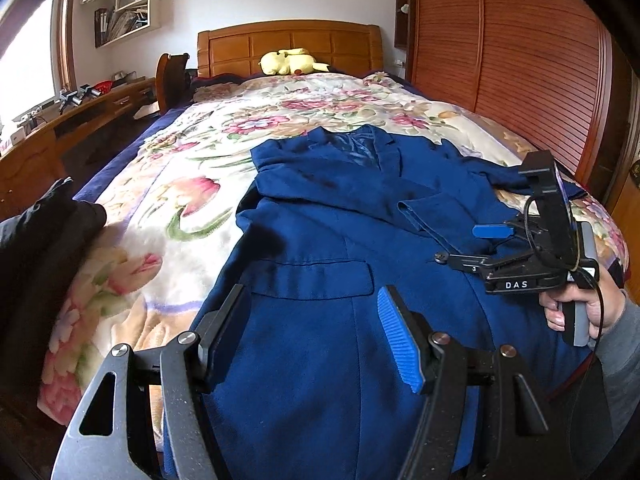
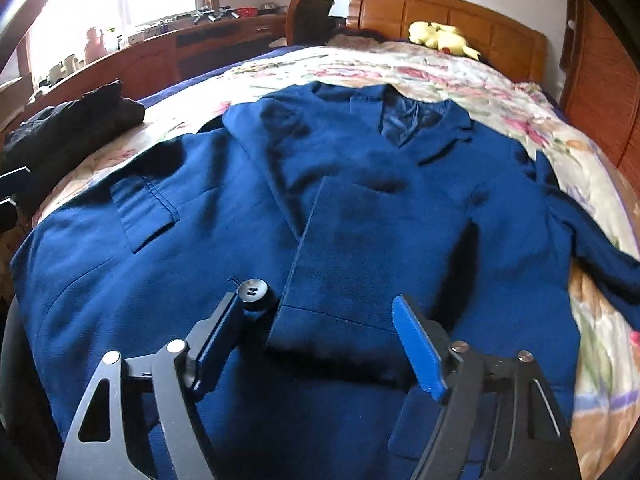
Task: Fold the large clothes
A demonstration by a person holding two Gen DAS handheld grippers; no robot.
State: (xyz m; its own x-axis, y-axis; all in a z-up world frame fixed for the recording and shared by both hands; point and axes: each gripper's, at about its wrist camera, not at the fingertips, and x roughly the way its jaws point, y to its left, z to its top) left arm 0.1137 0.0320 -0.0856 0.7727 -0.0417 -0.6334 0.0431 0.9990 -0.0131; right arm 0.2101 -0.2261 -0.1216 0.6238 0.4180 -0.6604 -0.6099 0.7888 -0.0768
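A large blue jacket [image 1: 320,216] lies front up on the floral bedspread [image 1: 168,184], collar toward the headboard. My left gripper [image 1: 311,292] stands open low over its lower front, just below a pocket flap [image 1: 316,276], with nothing between the pads. In the right wrist view the jacket [image 2: 200,240] has one sleeve [image 2: 352,248] folded across its front. My right gripper [image 2: 318,300] is open, its fingers on either side of the sleeve cuff without pressing it. A black button [image 2: 252,290] sits by the left finger. The left wrist view shows the right gripper [image 1: 472,246] held by a hand [image 1: 576,304].
A dark garment [image 2: 80,120] lies bunched at the bed's left edge. A yellow plush toy [image 1: 290,62] rests by the wooden headboard [image 1: 288,42]. Slatted wardrobe doors [image 1: 500,60] stand along the right; a wooden desk [image 1: 80,112] with clutter runs along the left under a window.
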